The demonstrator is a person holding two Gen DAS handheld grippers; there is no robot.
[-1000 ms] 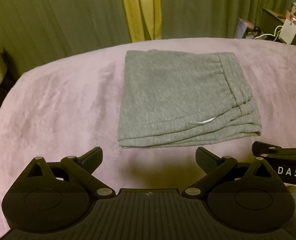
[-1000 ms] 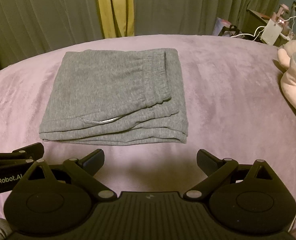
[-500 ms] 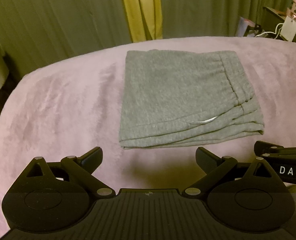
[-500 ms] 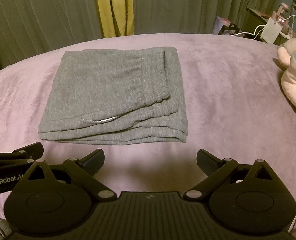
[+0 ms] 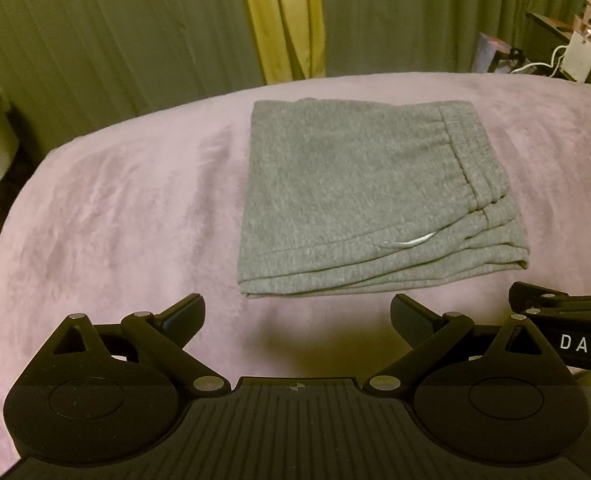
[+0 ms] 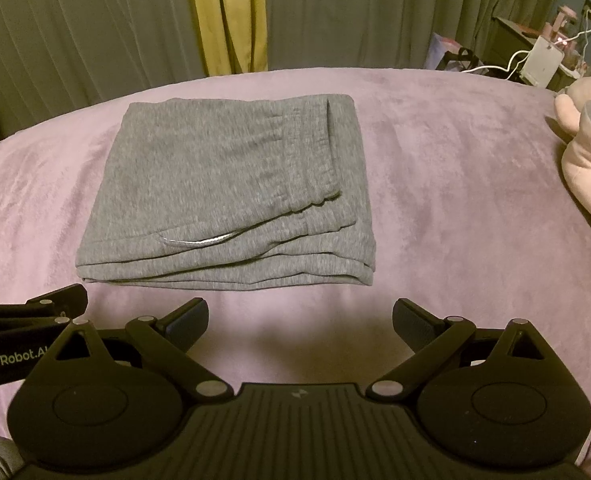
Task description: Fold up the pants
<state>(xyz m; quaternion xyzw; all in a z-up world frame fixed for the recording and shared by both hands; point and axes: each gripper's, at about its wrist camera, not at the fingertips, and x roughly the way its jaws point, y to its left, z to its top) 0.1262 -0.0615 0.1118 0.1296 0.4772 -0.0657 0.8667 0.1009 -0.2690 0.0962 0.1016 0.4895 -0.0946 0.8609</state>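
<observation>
Grey pants [image 5: 367,196] lie folded into a flat, layered rectangle on a mauve bed cover [image 5: 115,216]; a white drawstring end [image 5: 409,243] pokes out near the front layers. In the right wrist view the same pants [image 6: 231,196] rest ahead and slightly left. My left gripper [image 5: 297,316] is open and empty, held back from the near edge of the fold. My right gripper [image 6: 300,318] is also open and empty, just short of that edge. Each gripper shows at the side of the other's view.
Green and yellow curtains [image 6: 231,16] hang behind the bed. A pink plush toy [image 6: 587,152] lies at the bed's right side. A dresser with a charger and white cables [image 6: 543,60] stands at the back right.
Both views have shifted slightly; the pants sit a little higher and farther in frame, so both grippers have drawn back a bit. The pants themselves have not moved.
</observation>
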